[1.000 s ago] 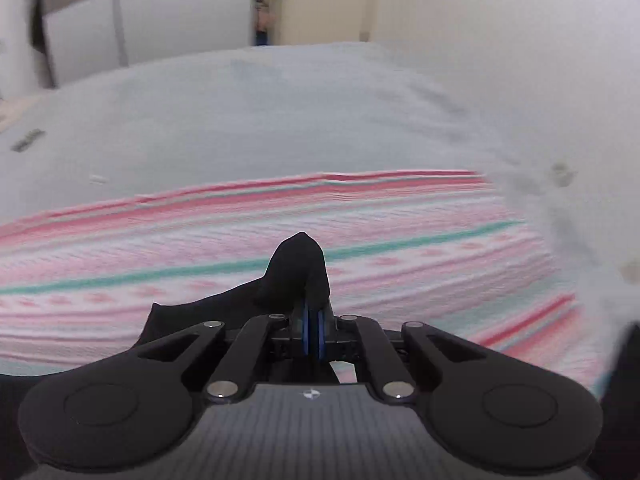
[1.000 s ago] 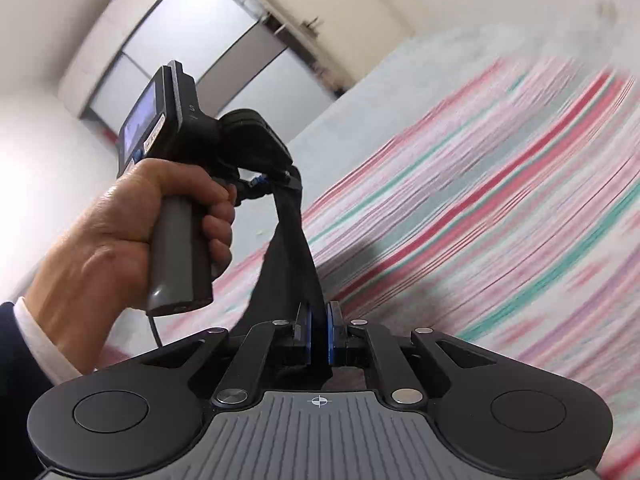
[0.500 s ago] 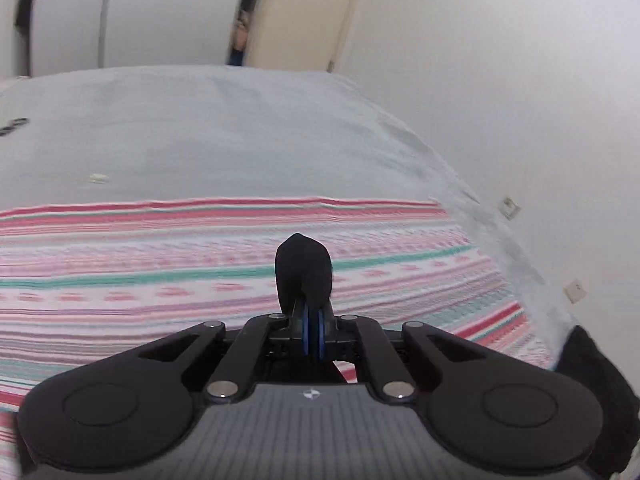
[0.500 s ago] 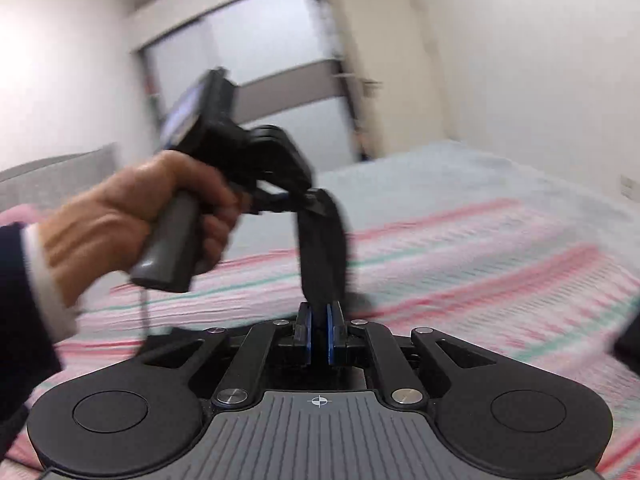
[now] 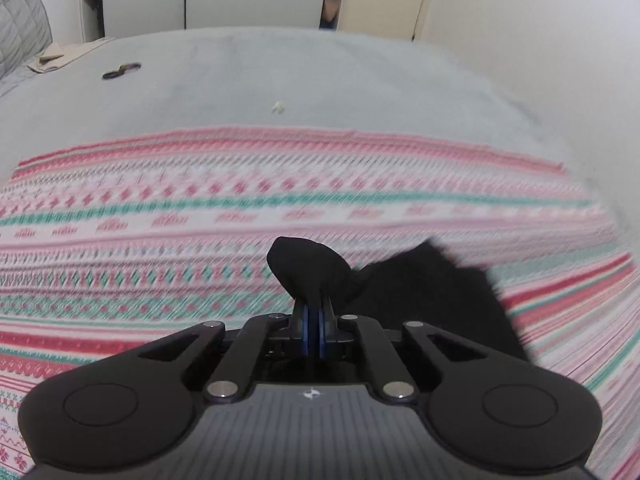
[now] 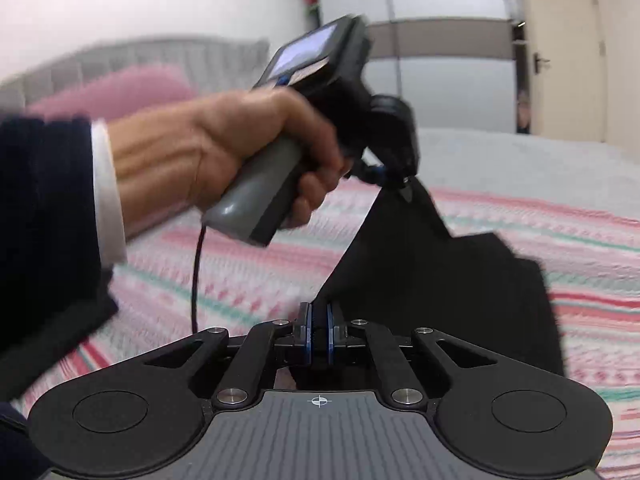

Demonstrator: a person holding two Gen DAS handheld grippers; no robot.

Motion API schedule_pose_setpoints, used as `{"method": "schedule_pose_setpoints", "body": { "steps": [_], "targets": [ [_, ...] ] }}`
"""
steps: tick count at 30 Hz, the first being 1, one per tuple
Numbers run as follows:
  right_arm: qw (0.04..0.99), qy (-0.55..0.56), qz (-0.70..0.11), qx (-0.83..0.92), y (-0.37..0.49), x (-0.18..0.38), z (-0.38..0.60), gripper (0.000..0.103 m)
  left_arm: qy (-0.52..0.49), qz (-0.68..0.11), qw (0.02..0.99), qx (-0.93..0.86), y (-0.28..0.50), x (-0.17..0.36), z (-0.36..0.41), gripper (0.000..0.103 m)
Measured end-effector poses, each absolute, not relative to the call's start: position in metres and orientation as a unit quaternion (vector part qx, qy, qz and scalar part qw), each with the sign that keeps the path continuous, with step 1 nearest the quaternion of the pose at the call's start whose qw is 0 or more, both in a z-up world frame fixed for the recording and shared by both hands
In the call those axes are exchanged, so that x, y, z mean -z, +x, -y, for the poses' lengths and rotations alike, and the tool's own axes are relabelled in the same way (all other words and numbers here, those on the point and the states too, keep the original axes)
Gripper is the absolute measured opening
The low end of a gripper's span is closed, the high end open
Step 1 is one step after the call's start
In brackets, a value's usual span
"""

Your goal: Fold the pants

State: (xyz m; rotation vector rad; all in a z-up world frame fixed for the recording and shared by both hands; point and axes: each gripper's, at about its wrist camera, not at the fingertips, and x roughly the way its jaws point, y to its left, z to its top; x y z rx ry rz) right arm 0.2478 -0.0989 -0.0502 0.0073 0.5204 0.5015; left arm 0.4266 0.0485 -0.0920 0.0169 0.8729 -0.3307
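Observation:
The black pants (image 6: 440,280) hang stretched between my two grippers above a bed with a striped pink, green and white blanket (image 5: 200,208). My left gripper (image 5: 311,312) is shut on a bunched edge of the pants (image 5: 308,268); more black cloth trails to its right. My right gripper (image 6: 318,320) is shut on another edge of the pants. In the right wrist view the left gripper (image 6: 394,178), held by a hand (image 6: 224,152), grips the cloth's upper corner.
Beyond the blanket lies a grey bedspread (image 5: 320,76) with a small dark object (image 5: 120,71) and a folded beige cloth (image 5: 52,60). A pink pillow (image 6: 120,88) and grey headboard stand at the left. Wardrobe doors and a room door (image 6: 560,52) are behind.
Both grippers have swung round with the pants held between them. The view now faces the headboard side, and the black cloth hangs wider to the right.

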Motion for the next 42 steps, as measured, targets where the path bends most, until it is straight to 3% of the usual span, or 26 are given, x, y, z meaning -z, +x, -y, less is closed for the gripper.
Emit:
{"method": "schedule_pose_setpoints", "body": {
  "steps": [6, 9, 11, 13, 15, 19, 22, 26, 28, 30, 32, 39, 42],
  "targets": [
    [0.928, -0.014, -0.286, -0.236, 0.261, 0.082, 0.073, 0.007, -0.01, -0.42, 0.894, 0.153, 0.43, 0.123, -0.053, 0.036],
    [0.924, 0.007, -0.3, -0.236, 0.257, 0.073, 0.074, 0.009, -0.023, -0.421, 0.896, 0.14, 0.421, 0.127, -0.065, 0.053],
    [0.919, 0.029, -0.311, -0.239, 0.257, 0.072, 0.077, 0.016, -0.047, -0.42, 0.896, 0.139, 0.412, 0.118, -0.083, 0.065],
    [0.906, 0.053, -0.332, -0.256, 0.255, 0.068, 0.081, 0.026, -0.082, -0.422, 0.893, 0.132, 0.4, 0.109, -0.101, 0.065],
    [0.885, 0.062, -0.354, -0.296, 0.253, 0.061, 0.093, 0.046, -0.101, -0.432, 0.888, 0.118, 0.381, 0.099, -0.118, 0.065],
    [0.883, 0.073, -0.314, -0.342, 0.242, 0.023, 0.165, 0.058, -0.129, -0.415, 0.894, 0.104, 0.337, 0.086, -0.125, 0.065],
    [0.891, 0.105, -0.319, -0.306, 0.272, 0.015, 0.224, 0.059, -0.136, -0.423, 0.889, 0.109, 0.319, 0.09, -0.103, 0.065],
    [0.895, 0.084, -0.371, -0.231, 0.326, 0.046, 0.261, 0.059, -0.073, -0.426, 0.897, 0.097, 0.309, 0.115, -0.077, 0.06],
    [0.885, 0.075, -0.387, -0.248, 0.337, 0.068, 0.265, 0.056, -0.074, -0.429, 0.895, 0.093, 0.313, 0.128, -0.08, 0.058],
    [0.875, 0.086, -0.397, -0.263, 0.341, 0.089, 0.264, 0.042, -0.074, -0.427, 0.897, 0.092, 0.317, 0.13, -0.084, 0.056],
    [0.875, 0.075, -0.401, -0.261, 0.342, 0.108, 0.249, 0.041, -0.07, -0.428, 0.896, 0.091, 0.319, 0.131, -0.084, 0.055],
    [0.886, 0.003, -0.394, -0.246, 0.335, 0.116, 0.219, 0.04, -0.069, -0.433, 0.894, 0.092, 0.32, 0.135, -0.084, 0.055],
    [0.883, -0.02, -0.396, -0.252, 0.332, 0.114, 0.213, 0.04, -0.096, -0.442, 0.887, 0.09, 0.325, 0.131, -0.092, 0.064]
  ]
}}
